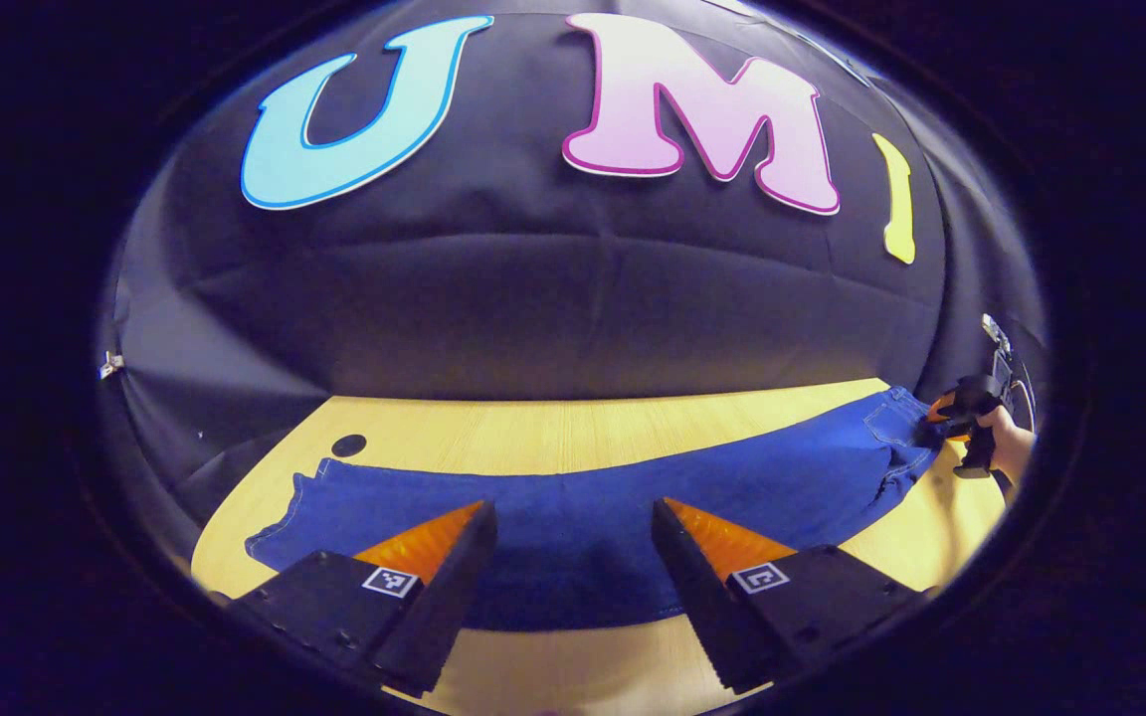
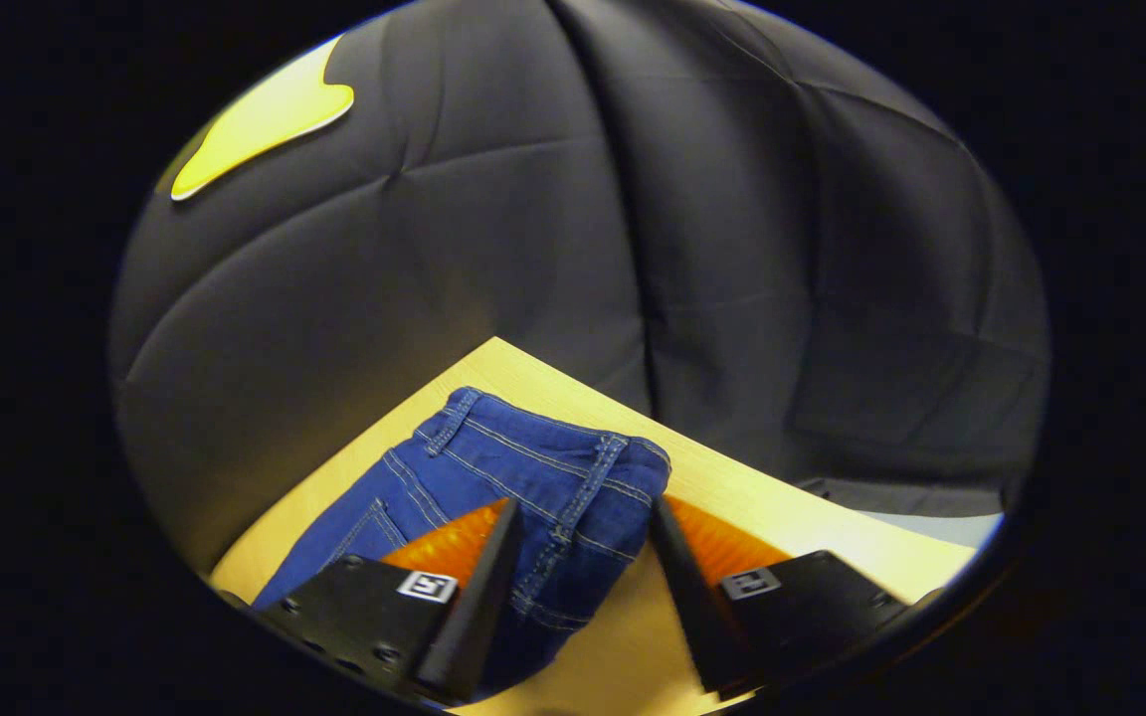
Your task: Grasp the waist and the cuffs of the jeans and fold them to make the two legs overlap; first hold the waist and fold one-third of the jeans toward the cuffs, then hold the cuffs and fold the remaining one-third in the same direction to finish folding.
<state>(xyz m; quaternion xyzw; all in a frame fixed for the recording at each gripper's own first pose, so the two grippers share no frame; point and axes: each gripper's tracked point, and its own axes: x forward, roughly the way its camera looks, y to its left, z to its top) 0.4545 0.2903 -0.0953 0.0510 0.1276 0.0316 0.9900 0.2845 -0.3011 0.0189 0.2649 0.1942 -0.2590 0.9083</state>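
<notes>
Blue jeans (image 1: 573,497) lie flat in a long strip across the wooden table (image 1: 583,428), cuffs at the left and waist at the right. My left gripper (image 1: 573,505) is open above the middle of the legs, and the denim shows between its fingers. At the far right a hand (image 1: 1013,438) holds my right gripper (image 1: 951,413) at the waist. In the right gripper view the waistband with belt loops (image 2: 573,477) lies between the spread fingers of my right gripper (image 2: 583,507), which is open and presses on nothing.
The table's corner (image 2: 732,487) runs close behind the waist, with the black cloth wall right beyond it. A small dark round spot (image 1: 348,445) marks the table near the cuffs. Bare wood shows in front of the jeans (image 1: 573,666).
</notes>
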